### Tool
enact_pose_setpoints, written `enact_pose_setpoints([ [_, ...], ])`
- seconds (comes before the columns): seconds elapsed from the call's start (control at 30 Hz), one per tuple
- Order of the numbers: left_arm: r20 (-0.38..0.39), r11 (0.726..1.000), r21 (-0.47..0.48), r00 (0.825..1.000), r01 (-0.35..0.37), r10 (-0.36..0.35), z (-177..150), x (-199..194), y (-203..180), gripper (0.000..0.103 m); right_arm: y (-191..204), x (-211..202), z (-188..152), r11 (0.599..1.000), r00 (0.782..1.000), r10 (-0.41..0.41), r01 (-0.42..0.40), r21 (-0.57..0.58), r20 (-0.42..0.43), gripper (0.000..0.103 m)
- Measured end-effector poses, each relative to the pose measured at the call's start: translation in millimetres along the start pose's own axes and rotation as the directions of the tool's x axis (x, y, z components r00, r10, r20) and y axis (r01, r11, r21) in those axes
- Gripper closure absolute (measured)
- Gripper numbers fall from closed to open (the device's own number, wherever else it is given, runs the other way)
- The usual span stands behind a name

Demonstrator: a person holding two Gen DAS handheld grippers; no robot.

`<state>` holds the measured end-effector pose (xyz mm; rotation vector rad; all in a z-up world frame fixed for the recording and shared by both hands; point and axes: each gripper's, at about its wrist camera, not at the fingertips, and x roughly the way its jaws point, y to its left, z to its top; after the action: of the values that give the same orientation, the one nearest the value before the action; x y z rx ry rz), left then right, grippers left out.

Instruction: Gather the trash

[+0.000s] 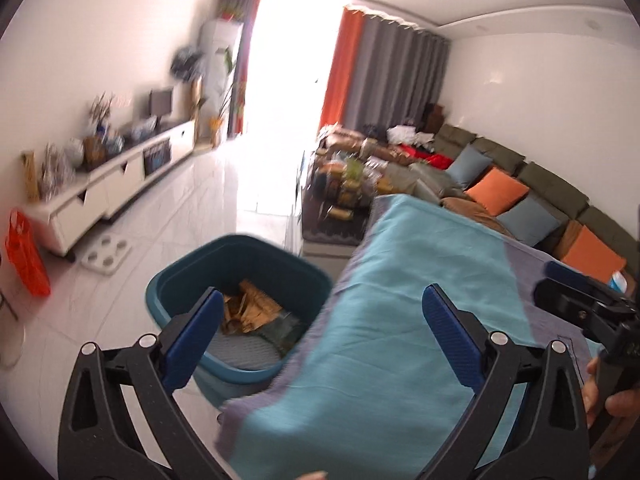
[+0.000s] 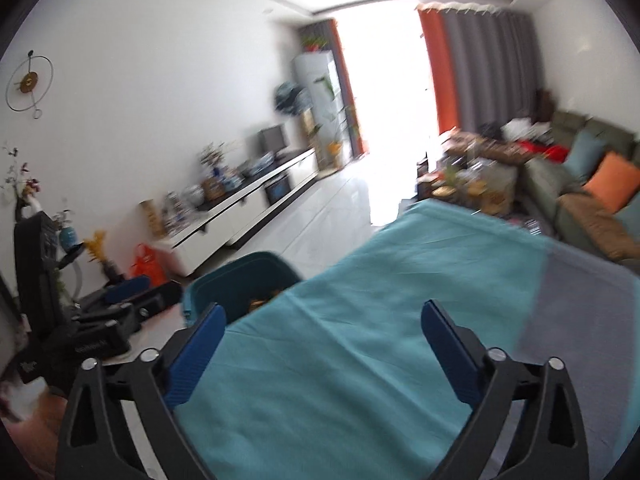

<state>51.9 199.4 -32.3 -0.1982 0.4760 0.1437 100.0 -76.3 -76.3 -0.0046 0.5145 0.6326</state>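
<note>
A dark teal bin stands on the white floor beside a table covered with a turquoise cloth. Inside it lie crumpled brown paper scraps and a dark wrapper. My left gripper is open above the bin's right rim and the table's edge, with nothing between its blue pads. My right gripper is open over the cloth, empty too. The bin shows partly behind the table edge in the right wrist view. Each gripper appears in the other's view, at the frame's side.
A long white TV cabinet with ornaments lines the left wall. An orange bag sits on the floor near it. A cluttered coffee table and a green sofa with orange and blue cushions lie beyond the table. A hand holds the right gripper.
</note>
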Motion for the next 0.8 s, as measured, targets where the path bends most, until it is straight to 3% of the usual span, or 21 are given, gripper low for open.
enact_pose_setpoints([
  [0.17,0.076,0.996,0.065,0.995,0.061,-0.066,-7.3,-16.5,-53.9,0.006,-34.9,-63.0,-31.6,0.97,0.966,-0.242,0.238,0.049,0.087,0.007],
  [0.33,0.105,0.986,0.127,0.987,0.112,-0.125,-12.4,-17.3,-107.8,0.006,-63.1,-111.8,-52.0,0.909,0.897,-0.413,0.396,0.13,0.159,0.007],
  [0.6,0.154,0.971,0.196,0.974,0.137,-0.169,-24.4,-21.2,-165.8,0.006,-92.9,-155.5,-82.5,0.841,0.821,-0.536,0.502,0.201,0.195,0.007],
  [0.8,0.183,0.966,0.208,0.964,0.154,-0.193,-30.7,-29.3,-185.3,0.006,-98.1,-166.3,-90.1,0.815,0.79,-0.576,0.537,0.218,0.208,0.007],
])
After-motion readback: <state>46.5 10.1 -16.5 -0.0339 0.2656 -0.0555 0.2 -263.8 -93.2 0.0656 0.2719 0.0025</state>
